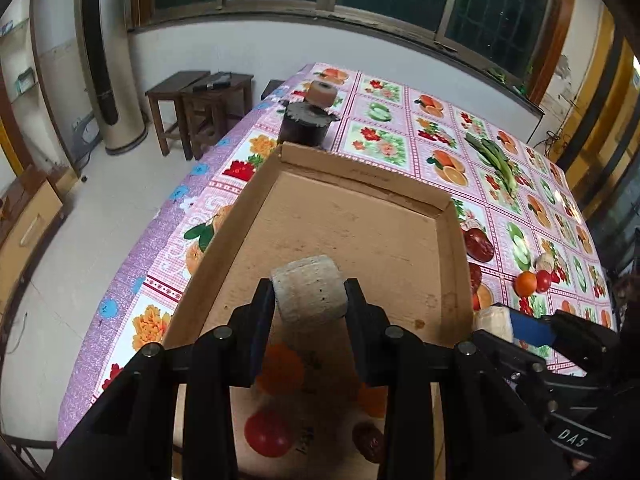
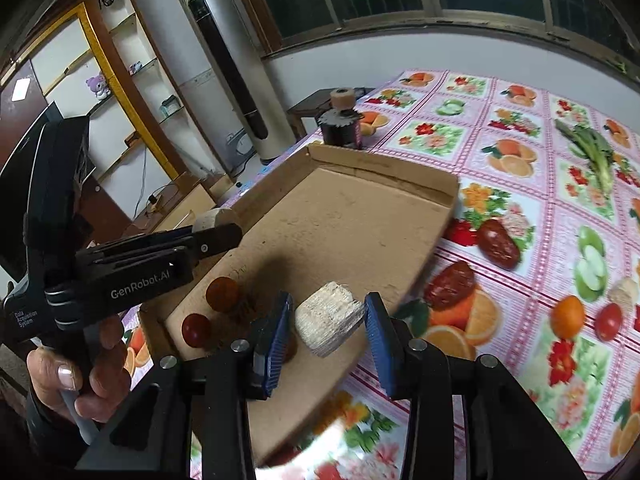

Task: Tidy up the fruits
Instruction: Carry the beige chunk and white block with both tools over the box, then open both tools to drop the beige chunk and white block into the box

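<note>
- Left wrist view: the left gripper [image 1: 309, 300] is seen closed around a pale cylindrical block [image 1: 308, 292], pinched on both sides and held above the cardboard tray [image 1: 256, 200].
- Below its fingers, a red tomato [image 1: 269, 434], an orange fruit [image 1: 280, 368] and a dark red date [image 1: 370, 442] are seen lying on the near part of the tray floor.
- At the lower right of that view, the right gripper [image 1: 520, 326] is seen just past the tray's edge, with a whitish chunk [image 1: 494, 320] at its blue pad.
- Right wrist view: the right gripper [image 2: 326, 324] is shown with its blue pads [image 2: 276, 336] parted; the whitish chunk [image 2: 330, 322] sits between them, touching the right pad, while contact on the left side cannot be made out.
- A hand [image 2: 80, 376] is seen wrapped around the left gripper's handle at the left.
- Two dark red dates [image 2: 498, 242] lie on the desk [image 2: 520, 208] just beside the tray's right wall.
- Farther right, an orange [image 2: 567, 316] and a small tomato [image 2: 608, 320] lie side by side on the fruit-patterned cloth.
- Green leafy stalks [image 2: 592, 148] are seen well apart, toward the far side.
- A dark jar [image 2: 340, 132] stands just behind the tray's far corner.
</note>
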`<state>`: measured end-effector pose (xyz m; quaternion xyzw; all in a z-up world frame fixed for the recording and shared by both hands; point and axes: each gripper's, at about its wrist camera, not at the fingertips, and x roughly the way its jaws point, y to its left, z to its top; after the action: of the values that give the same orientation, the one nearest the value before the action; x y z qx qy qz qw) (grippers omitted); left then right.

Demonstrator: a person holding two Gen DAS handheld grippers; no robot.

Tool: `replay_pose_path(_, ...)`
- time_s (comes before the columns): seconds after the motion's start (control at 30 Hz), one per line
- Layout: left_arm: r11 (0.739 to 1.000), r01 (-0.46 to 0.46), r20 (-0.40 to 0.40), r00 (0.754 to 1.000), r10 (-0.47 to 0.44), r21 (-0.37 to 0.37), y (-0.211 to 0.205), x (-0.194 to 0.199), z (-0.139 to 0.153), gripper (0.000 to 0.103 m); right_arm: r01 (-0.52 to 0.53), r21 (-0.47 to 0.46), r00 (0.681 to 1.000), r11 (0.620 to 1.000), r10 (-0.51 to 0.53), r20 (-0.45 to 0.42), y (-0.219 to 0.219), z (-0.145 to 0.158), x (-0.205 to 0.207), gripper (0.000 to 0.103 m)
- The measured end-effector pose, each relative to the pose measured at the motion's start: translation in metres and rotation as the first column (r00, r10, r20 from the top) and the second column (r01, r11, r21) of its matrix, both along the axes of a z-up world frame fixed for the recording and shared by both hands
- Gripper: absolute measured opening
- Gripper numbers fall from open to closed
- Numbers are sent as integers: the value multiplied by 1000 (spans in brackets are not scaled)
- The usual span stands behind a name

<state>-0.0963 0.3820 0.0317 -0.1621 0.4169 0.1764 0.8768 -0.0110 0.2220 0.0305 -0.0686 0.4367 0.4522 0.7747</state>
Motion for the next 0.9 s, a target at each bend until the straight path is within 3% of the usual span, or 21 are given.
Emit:
replay_pose_path(0.47,999,-16,-100,995,12,-34,14,18,-31,33,-73,-87,997,994,71,-27,49,-36,5,38)
replay_pose_path(0.9,999,-17,-178,984,7,-52,14,23,-45,34,-98,-172,994,980,104,26,65,-45,-3,39)
